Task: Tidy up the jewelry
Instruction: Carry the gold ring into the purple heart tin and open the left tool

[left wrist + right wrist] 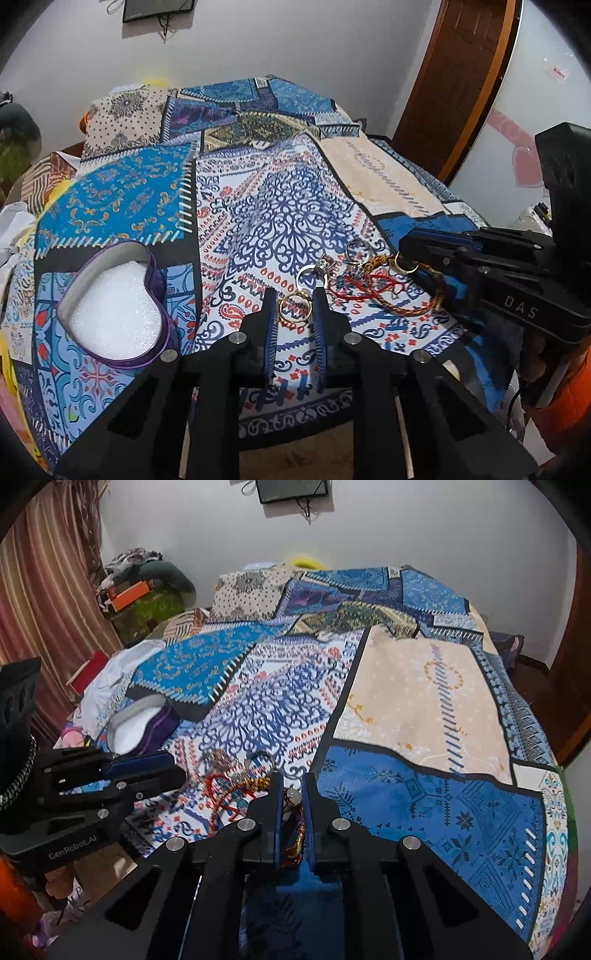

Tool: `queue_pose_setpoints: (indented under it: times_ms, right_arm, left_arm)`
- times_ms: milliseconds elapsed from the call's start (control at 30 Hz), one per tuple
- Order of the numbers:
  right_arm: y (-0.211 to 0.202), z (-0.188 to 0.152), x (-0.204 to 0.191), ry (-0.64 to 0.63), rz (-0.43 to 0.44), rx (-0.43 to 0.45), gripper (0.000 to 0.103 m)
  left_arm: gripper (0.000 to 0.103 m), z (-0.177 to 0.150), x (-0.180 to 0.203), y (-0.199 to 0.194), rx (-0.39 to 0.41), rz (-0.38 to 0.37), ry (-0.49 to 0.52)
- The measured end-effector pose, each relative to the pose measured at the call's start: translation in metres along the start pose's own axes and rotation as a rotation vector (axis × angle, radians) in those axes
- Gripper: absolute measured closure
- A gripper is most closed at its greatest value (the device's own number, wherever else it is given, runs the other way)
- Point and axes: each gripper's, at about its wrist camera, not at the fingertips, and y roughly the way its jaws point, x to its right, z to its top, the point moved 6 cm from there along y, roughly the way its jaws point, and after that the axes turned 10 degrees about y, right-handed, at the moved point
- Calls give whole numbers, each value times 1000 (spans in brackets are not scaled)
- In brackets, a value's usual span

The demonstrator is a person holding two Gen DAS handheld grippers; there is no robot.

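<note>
A gold ring lies on the patterned bedspread between the fingers of my left gripper, whose pads touch it on both sides. Just beyond are a silver ring, a chunky silver ring and tangled red cord. My right gripper is shut on a red-and-gold braided bracelet with a small metal bead at its tips. In the left wrist view the right gripper comes in from the right, with the braided bracelet trailing from it. A purple heart-shaped box with white foam sits to the left.
The patchwork bedspread covers the whole bed. In the right wrist view the heart box lies beyond my left gripper. White cloth and clutter sit at the bed's left edge. A wooden door stands at the right.
</note>
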Motion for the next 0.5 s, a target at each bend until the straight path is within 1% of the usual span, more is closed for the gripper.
queue_pose_setpoints:
  times_ms: [267, 500]
  right_arm:
    - [-26, 15, -14, 0, -10, 82, 94]
    - [-42, 28, -37, -3, -5, 145, 94]
  left_arm:
    - [86, 8, -6, -32, 72, 34, 1]
    - [86, 19, -23, -69, 171, 73, -1]
